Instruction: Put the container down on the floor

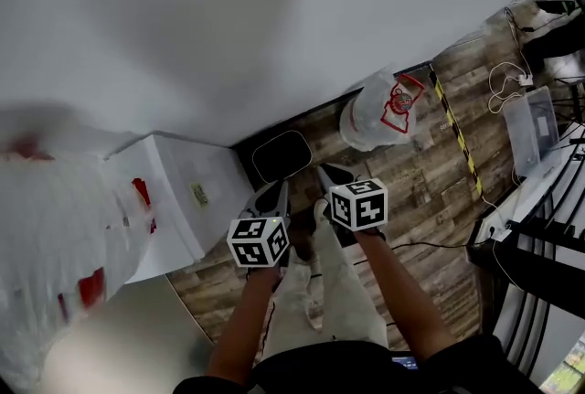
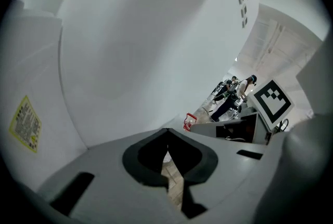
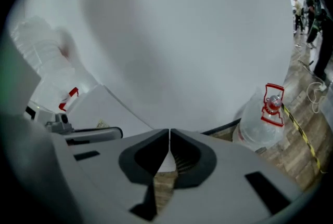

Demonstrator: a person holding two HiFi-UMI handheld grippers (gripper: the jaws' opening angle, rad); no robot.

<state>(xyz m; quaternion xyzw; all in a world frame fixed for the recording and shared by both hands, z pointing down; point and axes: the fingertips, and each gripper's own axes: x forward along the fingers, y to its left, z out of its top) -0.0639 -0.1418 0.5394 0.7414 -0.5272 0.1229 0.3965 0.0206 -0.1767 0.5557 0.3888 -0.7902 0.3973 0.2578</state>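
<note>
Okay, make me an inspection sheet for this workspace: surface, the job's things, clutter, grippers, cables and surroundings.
Surface: wood-look floor.
Job's things: clear water jug with a red handle, on the floor by the wall, held by neither gripper.
Clutter: dark rounded pad at the foot of the wall; yellow-black tape strip on the floor.
Grippers: left gripper shut, empty; right gripper shut, empty.
Cables: white cable loops on the floor at the far right.
Surroundings: white wall; white cabinet at the left.
</note>
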